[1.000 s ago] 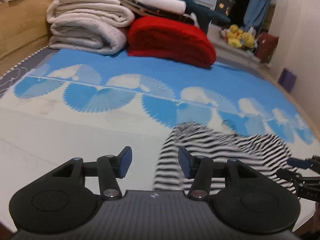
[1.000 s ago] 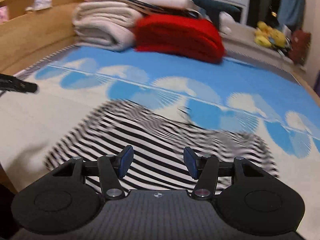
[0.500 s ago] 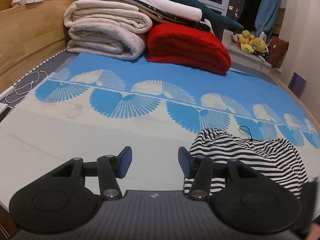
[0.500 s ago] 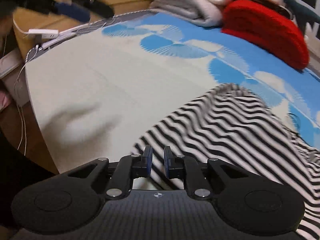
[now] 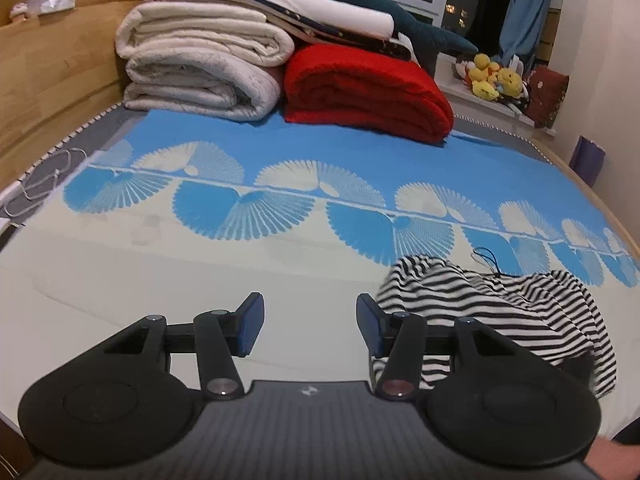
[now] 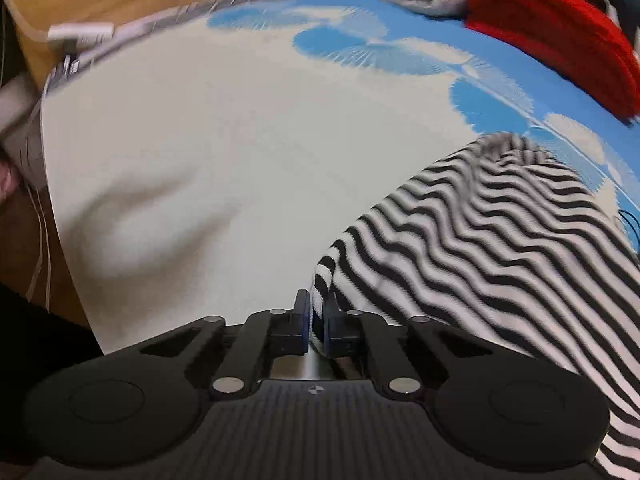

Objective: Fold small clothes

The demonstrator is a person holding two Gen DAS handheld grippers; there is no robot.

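A black-and-white striped garment [image 5: 492,312] lies crumpled on the bed at the lower right of the left wrist view. It fills the right half of the right wrist view [image 6: 500,240]. My left gripper [image 5: 310,326] is open and empty, just left of the garment, its right finger at the cloth's edge. My right gripper [image 6: 316,320] is shut on the garment's near corner, with striped cloth pinched between the blue pads.
The bed sheet [image 5: 200,280] is cream in front with blue fan prints behind. Folded cream blankets [image 5: 200,68] and a red blanket [image 5: 368,88] are stacked at the far end. A wooden bed frame [image 5: 44,68] runs along the left. White cables [image 6: 80,34] lie at the bed's left edge.
My right gripper has closed from open onto the garment's corner and swung left and low. The garment has bunched toward the right in the left wrist view. The left gripper stays open.
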